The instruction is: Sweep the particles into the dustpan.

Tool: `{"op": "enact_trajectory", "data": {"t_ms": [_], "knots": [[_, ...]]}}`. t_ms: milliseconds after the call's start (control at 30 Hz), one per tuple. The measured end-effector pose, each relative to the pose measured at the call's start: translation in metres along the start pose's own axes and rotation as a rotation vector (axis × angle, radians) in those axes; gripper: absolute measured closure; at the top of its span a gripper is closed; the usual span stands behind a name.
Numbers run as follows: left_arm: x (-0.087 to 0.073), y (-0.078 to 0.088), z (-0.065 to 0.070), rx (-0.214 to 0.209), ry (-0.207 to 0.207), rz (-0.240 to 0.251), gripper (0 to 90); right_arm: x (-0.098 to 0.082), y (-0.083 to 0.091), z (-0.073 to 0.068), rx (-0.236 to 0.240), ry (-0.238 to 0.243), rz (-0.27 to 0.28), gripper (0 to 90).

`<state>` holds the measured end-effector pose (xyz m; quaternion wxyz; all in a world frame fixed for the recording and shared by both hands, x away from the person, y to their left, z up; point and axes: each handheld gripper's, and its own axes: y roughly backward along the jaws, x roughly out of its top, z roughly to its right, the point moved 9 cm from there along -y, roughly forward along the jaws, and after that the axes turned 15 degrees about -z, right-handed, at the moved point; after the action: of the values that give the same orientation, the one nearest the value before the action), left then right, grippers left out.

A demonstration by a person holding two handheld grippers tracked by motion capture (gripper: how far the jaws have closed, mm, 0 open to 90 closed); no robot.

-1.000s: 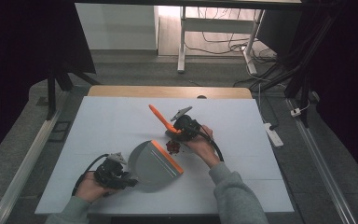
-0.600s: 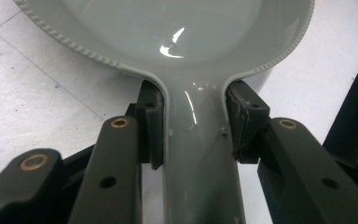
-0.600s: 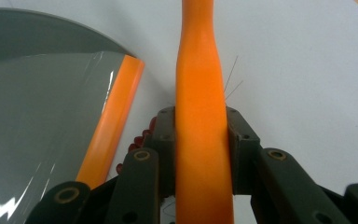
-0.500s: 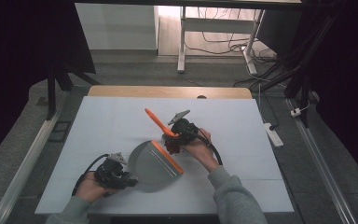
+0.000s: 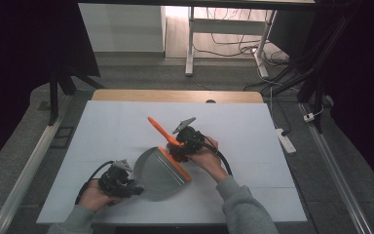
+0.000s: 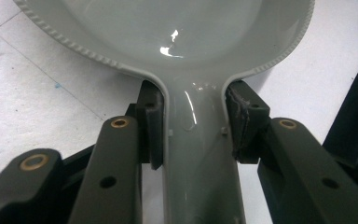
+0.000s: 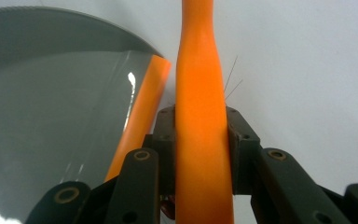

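A grey dustpan (image 5: pixel 158 171) with an orange front lip (image 5: pixel 175 164) lies on the white table (image 5: pixel 102 126). My left gripper (image 5: pixel 129 184) is shut on the dustpan's grey handle (image 6: pixel 198 158), with a pad on each side where it meets the pan (image 6: pixel 168 28). My right gripper (image 5: pixel 181 146) is shut on a long orange handle (image 5: pixel 158 128) that slants up and away to the left, just beyond the lip. In the right gripper view the orange handle (image 7: pixel 200 116) runs straight up between the pads, with the pan (image 7: pixel 51 116) and its lip (image 7: pixel 140 116) at left.
The table's wooden far edge (image 5: pixel 175 96) lies beyond the work. A power strip (image 5: pixel 283 140) lies on the floor off the right side. Metal rails run along both sides. Bare white table surface stretches left, right and behind the dustpan.
The right gripper has shifted slightly nearer and leftward with the orange handle, closer to the dustpan's lip. The left gripper and dustpan have stayed put.
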<state>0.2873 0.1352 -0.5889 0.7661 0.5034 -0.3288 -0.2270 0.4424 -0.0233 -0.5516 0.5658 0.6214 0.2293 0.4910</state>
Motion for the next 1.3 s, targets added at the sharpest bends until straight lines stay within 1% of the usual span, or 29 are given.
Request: {"op": "enact_trajectory", "data": {"t_ms": [100,367,667,767,867,1167,1300], "knots": [[0.000,0.000,0.000,0.001,-0.001,-0.001,61.5,0.000,0.000,-0.003,-0.002,0.008,0.001,70.7],[0.000,0.000,0.000,0.002,-0.002,-0.001,61.5,0.001,0.001,-0.010,0.022,0.010,0.009,70.8],[0.000,0.000,0.000,0.003,-0.003,-0.004,61.5,0.002,0.002,-0.021,0.034,0.019,0.024,70.8],[0.000,0.000,0.000,0.003,-0.003,-0.004,61.5,0.003,0.003,-0.025,0.044,0.021,0.036,70.8],[0.000,-0.001,0.000,0.003,-0.003,-0.004,61.5,0.004,0.005,-0.031,0.065,0.021,0.051,70.8],[0.000,-0.001,0.000,0.004,0.000,-0.001,61.5,0.008,0.009,-0.046,0.074,0.052,0.076,70.8],[0.000,-0.001,0.000,0.004,0.001,-0.001,61.5,0.010,0.011,-0.057,0.093,0.079,0.083,70.8]]}}
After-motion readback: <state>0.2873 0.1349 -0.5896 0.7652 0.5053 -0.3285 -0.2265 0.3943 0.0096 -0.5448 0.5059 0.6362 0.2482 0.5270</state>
